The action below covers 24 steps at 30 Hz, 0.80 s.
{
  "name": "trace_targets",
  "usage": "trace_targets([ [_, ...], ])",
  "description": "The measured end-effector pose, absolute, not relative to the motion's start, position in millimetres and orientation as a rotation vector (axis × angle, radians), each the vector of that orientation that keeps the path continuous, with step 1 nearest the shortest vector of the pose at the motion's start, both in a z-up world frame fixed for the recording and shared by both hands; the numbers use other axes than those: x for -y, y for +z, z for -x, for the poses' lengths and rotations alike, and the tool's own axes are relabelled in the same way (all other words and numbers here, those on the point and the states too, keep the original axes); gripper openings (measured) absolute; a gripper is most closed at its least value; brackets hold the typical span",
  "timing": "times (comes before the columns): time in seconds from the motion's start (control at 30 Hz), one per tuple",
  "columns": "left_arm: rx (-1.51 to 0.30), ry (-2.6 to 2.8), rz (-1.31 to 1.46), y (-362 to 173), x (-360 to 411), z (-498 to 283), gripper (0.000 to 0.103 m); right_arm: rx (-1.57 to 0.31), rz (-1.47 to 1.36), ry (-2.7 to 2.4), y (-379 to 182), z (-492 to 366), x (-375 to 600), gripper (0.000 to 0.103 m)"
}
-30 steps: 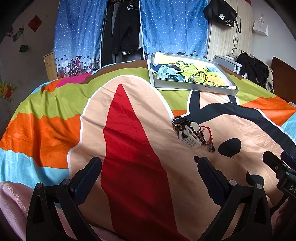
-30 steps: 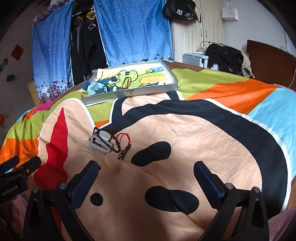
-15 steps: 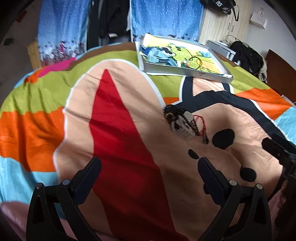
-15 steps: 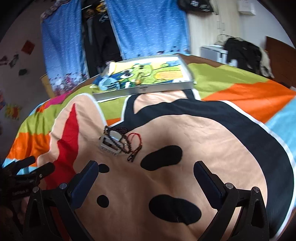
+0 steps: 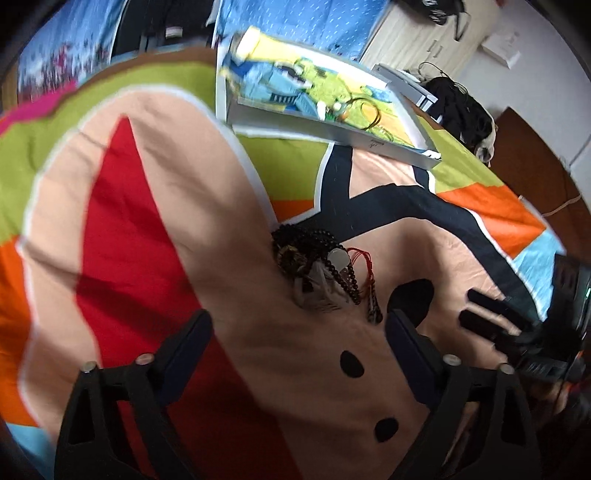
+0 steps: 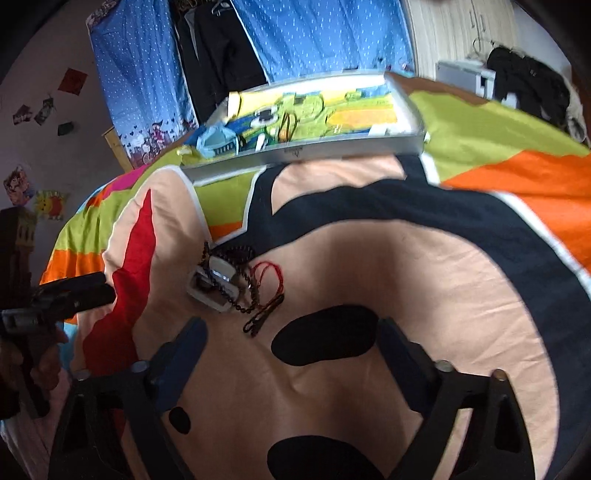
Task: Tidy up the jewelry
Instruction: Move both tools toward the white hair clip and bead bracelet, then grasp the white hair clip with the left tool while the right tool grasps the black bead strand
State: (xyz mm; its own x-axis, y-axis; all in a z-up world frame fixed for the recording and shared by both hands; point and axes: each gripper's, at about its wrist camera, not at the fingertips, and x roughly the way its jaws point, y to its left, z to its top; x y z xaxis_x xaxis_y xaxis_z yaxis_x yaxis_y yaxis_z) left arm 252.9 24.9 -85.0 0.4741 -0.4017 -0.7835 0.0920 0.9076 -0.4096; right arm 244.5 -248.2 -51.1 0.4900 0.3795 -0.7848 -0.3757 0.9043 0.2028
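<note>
Cartoon bedspread point(image 6: 369, 280), blue curtains point(image 6: 325, 33), dark clothes point(image 6: 528, 85) w/ wardrobe point(image 5: 417, 40) behind

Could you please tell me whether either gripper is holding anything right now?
Nothing: left gripper and right gripper are open, short of the jewelry pile.

Tangled jewelry heap point(image 5: 325, 273) on bedspread point(image 5: 147, 221)

I've brought both my grippers closer: the jewelry pile point(image 5: 325, 273) now lies just ahead of my left gripper point(image 5: 299, 332).
</note>
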Motion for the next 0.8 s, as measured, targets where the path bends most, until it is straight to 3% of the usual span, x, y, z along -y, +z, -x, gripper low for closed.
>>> trace_targets([
  [0.1,-1.071,-0.341,0.393,-95.7,-28.5,-263.0,0.073,-0.996,0.001,0.476,-65.3,-250.1,242.2,0.077],
  [0.23,-1.084,-0.365,0.407,-102.1,-27.3,-274.8,0.073,-1.054,0.035,0.509,-84.6,-254.3,228.2,0.065],
  [0.43,-1.126,-0.387,0.441,-121.4,-24.9,-291.7,0.073,-1.086,0.032,0.549,-100.0,-259.9,216.0,0.056],
  [0.53,-1.133,-0.404,0.433,-127.3,-19.6,-297.4,0.065,-1.105,0.043,0.552,-106.8,-261.6,211.8,0.050],
  [0.7,-1.140,-0.411,0.383,-134.6,-12.6,-300.1,0.056,-1.117,0.055,0.554,-112.6,-261.4,209.1,0.049],
  [0.8,-1.133,-0.410,0.402,-136.6,-17.2,-302.6,0.045,-1.116,0.048,0.551,-113.8,-263.0,209.7,0.048],
])
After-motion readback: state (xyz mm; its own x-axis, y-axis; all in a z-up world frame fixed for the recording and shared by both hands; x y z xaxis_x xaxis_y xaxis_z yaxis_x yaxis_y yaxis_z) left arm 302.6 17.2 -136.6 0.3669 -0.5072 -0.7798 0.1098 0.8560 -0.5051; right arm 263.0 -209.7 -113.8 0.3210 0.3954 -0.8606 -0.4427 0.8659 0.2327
